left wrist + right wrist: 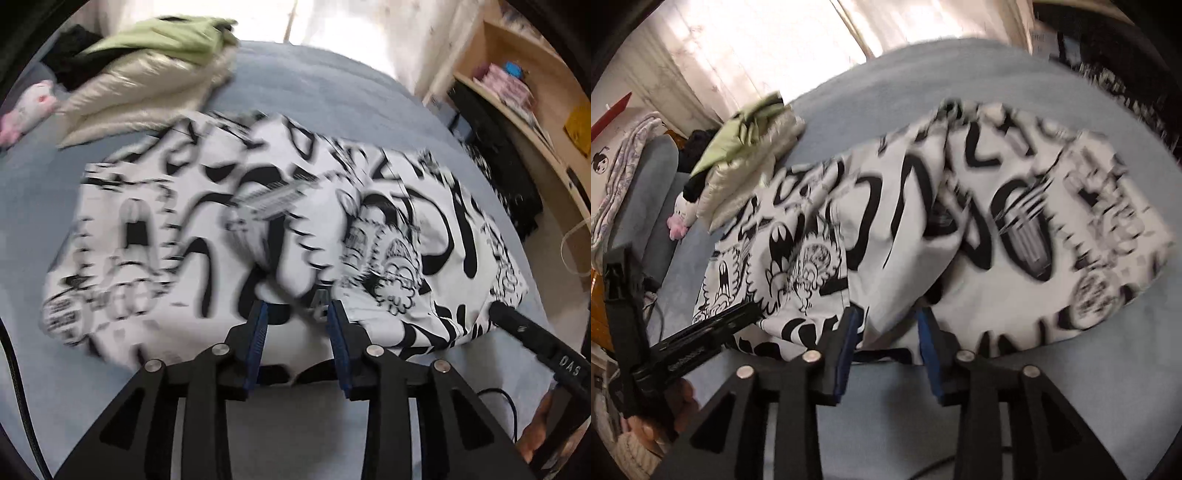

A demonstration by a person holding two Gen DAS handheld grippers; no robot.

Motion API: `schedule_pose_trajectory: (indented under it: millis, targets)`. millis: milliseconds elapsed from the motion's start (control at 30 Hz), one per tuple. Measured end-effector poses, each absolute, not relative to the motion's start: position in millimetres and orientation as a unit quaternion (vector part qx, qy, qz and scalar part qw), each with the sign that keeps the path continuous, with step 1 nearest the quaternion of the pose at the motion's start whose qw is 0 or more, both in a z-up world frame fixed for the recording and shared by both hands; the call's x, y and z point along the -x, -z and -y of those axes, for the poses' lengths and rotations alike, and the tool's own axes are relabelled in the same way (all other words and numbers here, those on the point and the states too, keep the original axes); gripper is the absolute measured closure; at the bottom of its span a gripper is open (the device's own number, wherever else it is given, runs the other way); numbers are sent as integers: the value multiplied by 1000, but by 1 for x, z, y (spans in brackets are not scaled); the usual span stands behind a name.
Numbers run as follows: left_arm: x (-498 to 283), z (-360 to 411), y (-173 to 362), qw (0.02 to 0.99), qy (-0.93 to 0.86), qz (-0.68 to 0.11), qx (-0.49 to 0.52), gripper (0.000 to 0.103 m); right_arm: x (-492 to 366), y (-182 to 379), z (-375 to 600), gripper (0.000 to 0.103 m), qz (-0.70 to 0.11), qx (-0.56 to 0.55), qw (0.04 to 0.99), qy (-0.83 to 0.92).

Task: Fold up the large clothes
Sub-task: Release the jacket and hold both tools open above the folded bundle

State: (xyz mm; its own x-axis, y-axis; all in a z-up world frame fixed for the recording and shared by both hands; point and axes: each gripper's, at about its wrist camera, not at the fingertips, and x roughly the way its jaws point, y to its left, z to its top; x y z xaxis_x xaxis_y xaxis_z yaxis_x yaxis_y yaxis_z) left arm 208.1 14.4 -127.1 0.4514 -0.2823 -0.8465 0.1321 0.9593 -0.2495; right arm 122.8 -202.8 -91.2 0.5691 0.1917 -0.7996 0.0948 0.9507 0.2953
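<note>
A white garment with black cartoon print (207, 229) lies bunched and partly folded across the middle of a blue-grey bed (332, 92). The left hand-held gripper (295, 314) stands at its near edge, jaws partly apart, a raised fold just beyond the tips, pads not pressing. The right hand-held gripper (886, 321) is likewise partly open at the hem. Beyond lie a cream quilted jacket (147, 92) under a green garment (173, 37), and a plush toy (33, 103).
</note>
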Motion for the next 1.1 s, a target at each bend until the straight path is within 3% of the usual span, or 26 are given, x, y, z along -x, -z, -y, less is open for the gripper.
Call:
schedule_pose_trajectory:
  millis: [167,367,633,867,900,933,1100]
  targets:
    - [-207,-39,109,865,111,-479,98,71,-119,65,202,58,-402,-144,903,-50]
    - [-242,-20,106,880,128,-451,76,73,-177,76,160,58,-402,-87,905,-107]
    - [-299,7,161,870,80,-485,40,74,-232,138,159,62,-426,-32,901,-75]
    - [-302,-30,185,866,67,-489,73,78,-215,145,219,63,-403,-31,915,18]
    - [-301,-30,185,867,67,-489,72,78,-213,146,227,59,-407,-48,912,32]
    - [-299,-30,184,868,65,-488,70,78,-211,147,235,48,-408,-65,910,45]
    - [-290,-28,180,867,58,-490,77,78,-204,142,252,46,-414,-139,899,43]
